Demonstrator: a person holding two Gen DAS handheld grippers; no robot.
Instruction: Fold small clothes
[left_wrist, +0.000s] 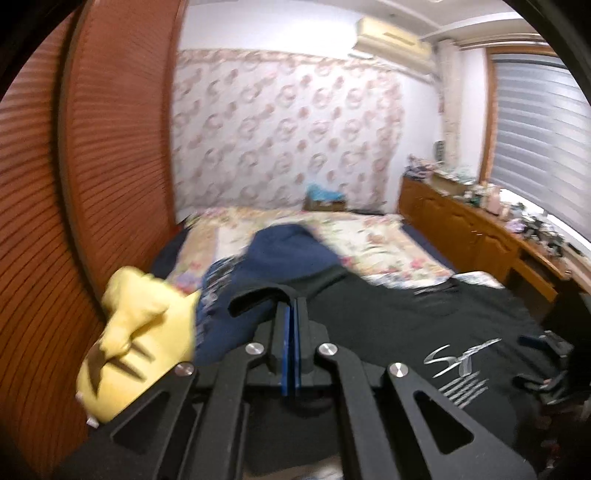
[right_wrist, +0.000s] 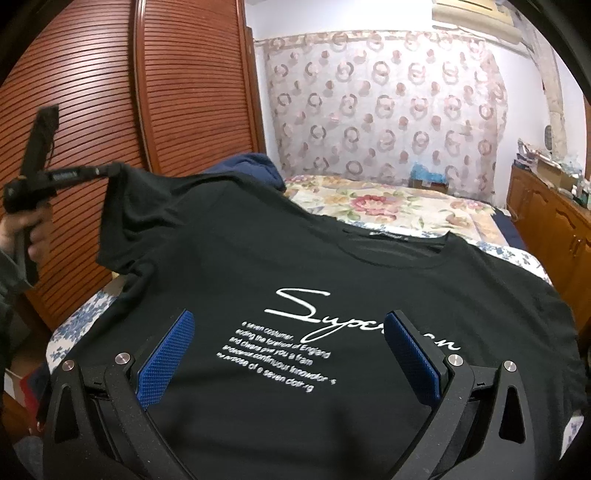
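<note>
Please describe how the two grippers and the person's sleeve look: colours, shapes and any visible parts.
Both grippers, the left gripper and the right gripper, have matte black angular link arms with triangular cut-outs and round silver bolts. The pads are blue, long and finely textured. The left one has a black handle. The sleeve is dark.

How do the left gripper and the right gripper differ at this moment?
The left gripper is shut on the black T-shirt's sleeve, lifting it; the right gripper is open and holds nothing. The left is raised beside the wardrobe; the right hovers over the printed chest. Both have blue-padded fingers.
</note>
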